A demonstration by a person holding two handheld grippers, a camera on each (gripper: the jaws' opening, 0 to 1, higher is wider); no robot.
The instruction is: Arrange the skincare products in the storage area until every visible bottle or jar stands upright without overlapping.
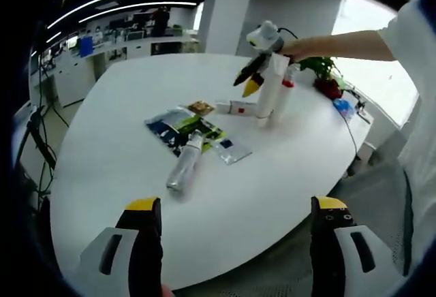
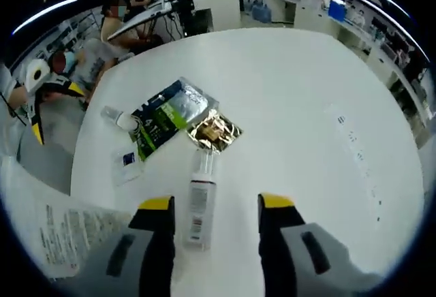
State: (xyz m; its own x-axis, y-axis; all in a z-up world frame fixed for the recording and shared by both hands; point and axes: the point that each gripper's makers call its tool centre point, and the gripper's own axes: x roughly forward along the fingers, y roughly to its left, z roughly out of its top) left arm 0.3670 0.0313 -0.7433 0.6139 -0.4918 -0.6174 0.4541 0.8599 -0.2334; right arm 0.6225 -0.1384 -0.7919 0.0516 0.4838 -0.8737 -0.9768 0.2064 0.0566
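My left gripper [image 1: 235,225] hangs open over the near edge of the white desk [image 1: 122,127], jaws wide apart and empty. Just ahead of it a clear bottle [image 1: 183,164] lies on its side, its cap toward a pile of flat sachets [image 1: 185,128]. Beyond those a small white tube with a red band [image 1: 237,107] also lies flat, and behind it a tall white tube [image 1: 271,89] stands on its cap beside a smaller bottle with a red cap [image 1: 287,92]. My right gripper [image 1: 253,72] is up at that tall tube; I cannot tell from this angle whether it grips it.

In the right gripper view, my right gripper's [image 2: 214,205] jaws stand apart with nothing between them. The same lying tube [image 2: 199,198] sits just ahead, its end near the left jaw, its nozzle pointing away toward a gold sachet [image 2: 213,131] and a green-and-silver pack [image 2: 165,116]. A large white surface with printed text [image 2: 58,232] fills the lower left, pressed close; I take it for the tall tube.

By my judgement the lying tube is next. To do it well I would square the jaws across its body near the capped end, close firmly, lift clear of the sachets, and rotate it upright onto bare desk, well apart from the standing pair so nothing overlaps or tips.
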